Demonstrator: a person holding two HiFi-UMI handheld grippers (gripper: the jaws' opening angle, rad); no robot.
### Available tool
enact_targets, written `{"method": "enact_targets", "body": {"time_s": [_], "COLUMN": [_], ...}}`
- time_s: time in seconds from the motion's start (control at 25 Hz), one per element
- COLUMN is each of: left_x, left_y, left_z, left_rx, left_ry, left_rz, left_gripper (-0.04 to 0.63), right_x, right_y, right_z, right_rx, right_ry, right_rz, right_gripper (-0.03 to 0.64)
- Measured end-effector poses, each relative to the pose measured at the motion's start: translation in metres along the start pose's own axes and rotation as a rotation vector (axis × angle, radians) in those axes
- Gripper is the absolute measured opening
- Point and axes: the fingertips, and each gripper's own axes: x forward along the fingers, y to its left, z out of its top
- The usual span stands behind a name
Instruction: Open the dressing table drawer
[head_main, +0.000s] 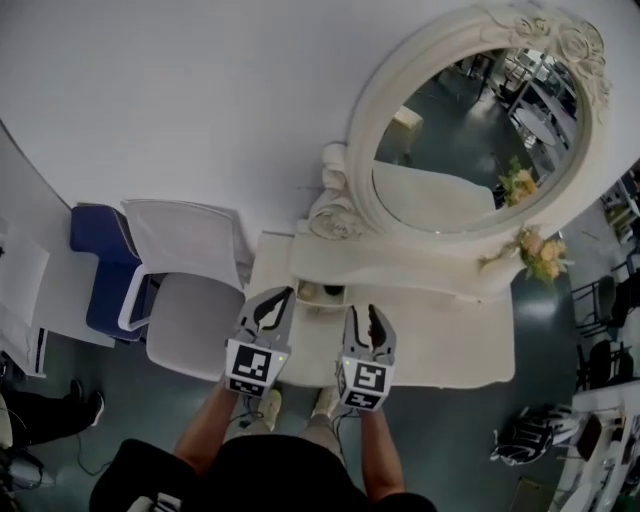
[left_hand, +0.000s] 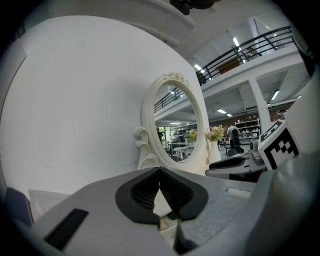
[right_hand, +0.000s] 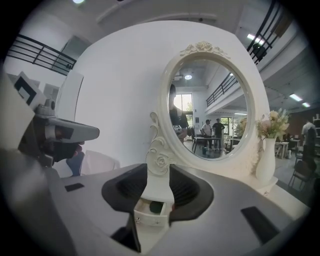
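The dressing table drawer (right_hand: 148, 209) is being seen pulled out, with a dark thing (right_hand: 156, 207) lying inside it. It sits in the raised tier toward the back left of the dressing table (head_main: 470, 345), just under the left foot of the oval mirror (head_main: 470, 140). The opening is therefore being judged done. The left gripper (head_main: 278, 298) is being held with its tips together and empty, and the right gripper (head_main: 365, 315) with its jaws partly apart on nothing, both over the table's front edge, clear of the drawer.
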Motion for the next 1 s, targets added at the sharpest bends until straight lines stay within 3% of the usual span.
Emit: {"method": "enact_targets", "body": {"time_s": [0.6,1.0], "left_x": [-0.018,-0.023], "left_y": [-0.046,-0.058], "left_z": [0.020,0.022], "left_rx": [0.036,0.061], "left_ry": [-0.050,-0.058], "left_rz": [-0.153,-0.208], "left_gripper": [0.003,0.003], "right_x": [-0.068,-0.087], "right_y": [-0.010,-0.014], "right_z": [0.028,0.028], "right_rx": [-0.014,0.002], "right_ry": [-0.072,-0.086], "right_rz": [-0.104,-0.161], "right_gripper": [0.041,0.000]}}
